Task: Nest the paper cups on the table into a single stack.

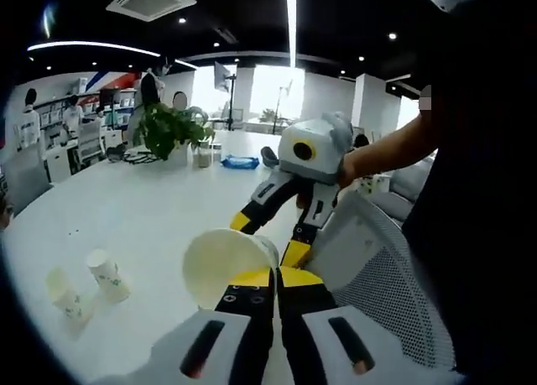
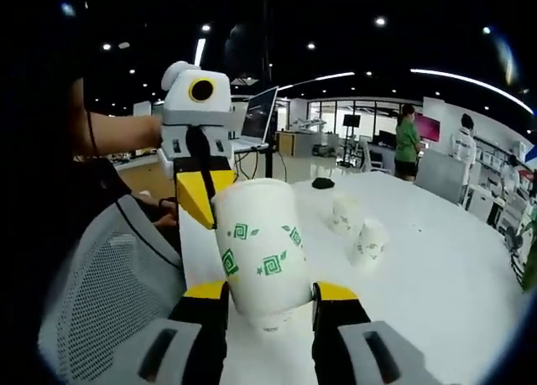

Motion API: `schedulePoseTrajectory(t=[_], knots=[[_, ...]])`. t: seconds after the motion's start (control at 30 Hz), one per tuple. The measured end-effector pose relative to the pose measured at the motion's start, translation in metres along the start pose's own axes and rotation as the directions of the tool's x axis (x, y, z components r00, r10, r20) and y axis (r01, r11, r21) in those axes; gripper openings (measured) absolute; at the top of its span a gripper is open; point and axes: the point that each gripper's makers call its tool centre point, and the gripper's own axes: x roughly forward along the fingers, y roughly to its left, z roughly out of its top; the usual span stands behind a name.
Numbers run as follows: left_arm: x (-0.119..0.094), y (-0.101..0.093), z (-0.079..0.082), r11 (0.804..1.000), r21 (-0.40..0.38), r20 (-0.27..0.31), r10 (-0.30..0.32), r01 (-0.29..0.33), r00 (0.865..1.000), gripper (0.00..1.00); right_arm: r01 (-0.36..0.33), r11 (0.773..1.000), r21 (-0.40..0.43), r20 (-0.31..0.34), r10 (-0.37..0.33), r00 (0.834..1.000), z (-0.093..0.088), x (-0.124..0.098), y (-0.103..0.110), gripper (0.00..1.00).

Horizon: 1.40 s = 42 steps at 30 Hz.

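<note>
A white paper cup (image 1: 220, 266) with green prints (image 2: 260, 242) is held in the air over the table's near edge. My right gripper (image 2: 270, 294) is shut on the cup's lower part, one jaw on each side; it enters the left gripper view from the right (image 1: 270, 236). The cup's open mouth faces my left gripper (image 1: 275, 276), whose jaws are pressed together at the rim. That left gripper (image 2: 203, 196) touches the rim from the left in the right gripper view. Two more paper cups (image 1: 107, 274) (image 1: 65, 294) stand on the white table (image 1: 151, 209), also seen as cups (image 2: 342, 213) (image 2: 369, 241).
A grey mesh chair back (image 1: 377, 293) (image 2: 92, 301) sits close beside the grippers. A potted plant (image 1: 168, 129), small jars and a blue packet (image 1: 241, 161) stand at the table's far end. A laptop (image 2: 258, 112) and people are in the background.
</note>
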Motion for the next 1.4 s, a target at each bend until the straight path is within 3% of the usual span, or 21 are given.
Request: schedulePoseTrajectory(t=[0.57, 0.97, 1.4], knots=[[-0.005, 0.008, -0.009, 0.994, 0.110, -0.106, 0.041, -0.029, 0.993, 0.00, 0.061, 0.992, 0.110, 0.002, -0.062, 0.998, -0.010, -0.009, -0.013, 0.52], [-0.010, 0.013, -0.022, 0.984, 0.178, -0.199, 0.058, -0.022, 0.978, 0.00, 0.116, 0.976, 0.185, 0.000, -0.118, 0.993, -0.017, -0.012, -0.016, 0.72], [-0.007, 0.015, -0.033, 0.973, 0.228, -0.276, 0.051, 0.014, 0.960, 0.00, 0.150, 0.964, 0.218, -0.014, -0.150, 0.989, -0.024, -0.015, -0.017, 0.72]])
